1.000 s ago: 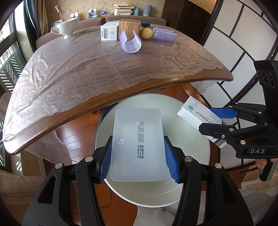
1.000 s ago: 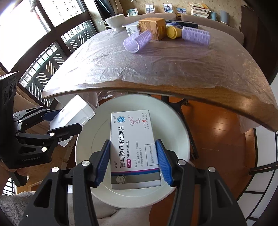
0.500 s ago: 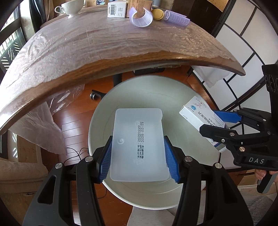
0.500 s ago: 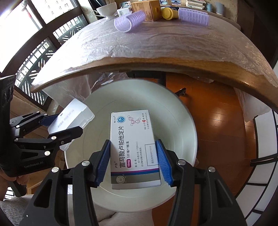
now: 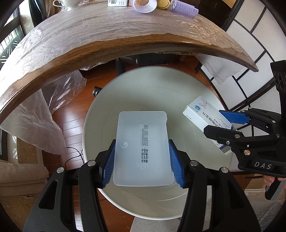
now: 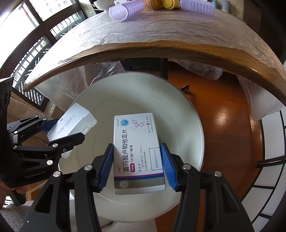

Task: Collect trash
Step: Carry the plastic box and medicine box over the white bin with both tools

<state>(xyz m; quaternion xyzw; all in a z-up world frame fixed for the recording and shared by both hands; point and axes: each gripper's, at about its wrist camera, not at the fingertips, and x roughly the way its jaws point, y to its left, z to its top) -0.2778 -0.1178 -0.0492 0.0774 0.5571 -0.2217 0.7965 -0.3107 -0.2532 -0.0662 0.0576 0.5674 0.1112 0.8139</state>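
The bench [image 5: 100,35] is a dark wooden top with a rounded near edge, covered by a crinkled clear plastic sheet [image 6: 160,28] that stops just short of that edge and hangs off the sides. Along its far edge lie two purple hair rollers [image 6: 118,9], well apart, with a yellow item [image 6: 169,4] and a brown box [image 6: 152,5] between them. A white cup [image 5: 71,3] stands toward the far left corner, a white labelled box [image 5: 117,2] beside it. Below, on the wooden floor [image 6: 219,114], a round white bin [image 5: 100,110] stands just off the bench's near edge.
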